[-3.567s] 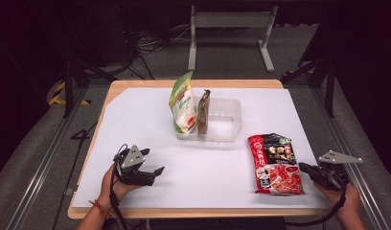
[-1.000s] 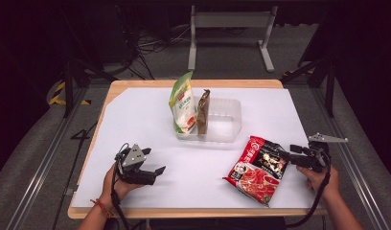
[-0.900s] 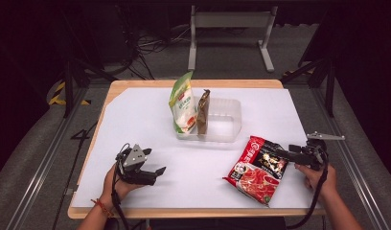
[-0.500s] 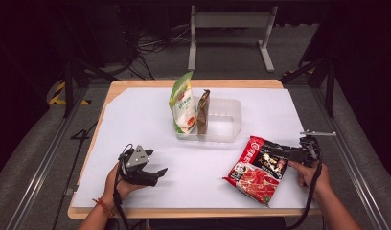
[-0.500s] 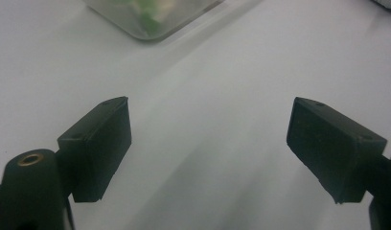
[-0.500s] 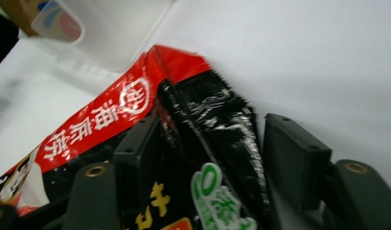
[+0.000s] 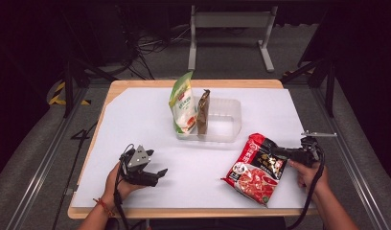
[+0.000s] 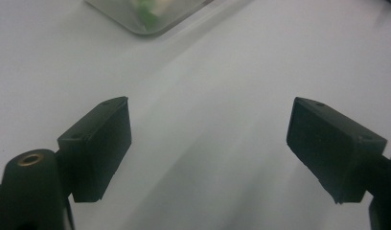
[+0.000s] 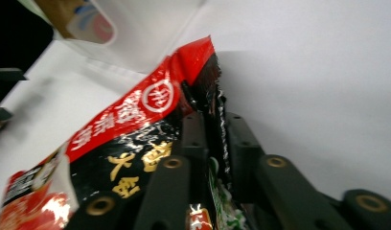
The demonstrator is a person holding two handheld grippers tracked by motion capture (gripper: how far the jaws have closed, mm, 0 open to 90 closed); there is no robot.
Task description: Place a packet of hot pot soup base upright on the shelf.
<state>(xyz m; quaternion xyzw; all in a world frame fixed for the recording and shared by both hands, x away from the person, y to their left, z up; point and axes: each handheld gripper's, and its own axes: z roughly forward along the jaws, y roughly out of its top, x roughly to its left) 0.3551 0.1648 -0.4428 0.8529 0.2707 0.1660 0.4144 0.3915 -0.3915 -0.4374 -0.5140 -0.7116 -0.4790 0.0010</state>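
**A:** ok what's on the table rn? Clear plastic tray (image 7: 229, 125) sits mid-frame in the high view, w/ a green-and-white pouch (image 7: 182, 103) standing at its left end and a brown packet (image 7: 202, 111) upright right beside it. Rest of the tray looks bare. All of it on a white sheet (image 7: 136, 120) over the wooden table (image 7: 112, 91). Metal frame legs and cables on the floor at the top of the frame, behind the table.

**B:** anything blocking the red noodle pack (image 7: 255, 167)?

**A:** nope, open sheet btw it and the tray. Pack's at lower right, below and right of the tray, far end tilted up off the sheet. Right gripper (image 7: 280, 152) has its jaws clenched on the pack's top edge; the right gripper view shows the foil (image 9: 150, 139) pinched btw the two black jaws.

**B:** left one?

**A:** left gripper (image 7: 157, 175) is lower left, jaws spread wide, nothing in them. Its own view shows bare sheet and a tray corner (image 8: 145, 17) up top.

**B:** vs earlier?

**A:** 3.6 s ago the pack lay flat and square, right gripper off to its right, not touching. Since then it's been grabbed, swung diagonal and lifted at one end. Left gripper barely shifted, tray stuff same.
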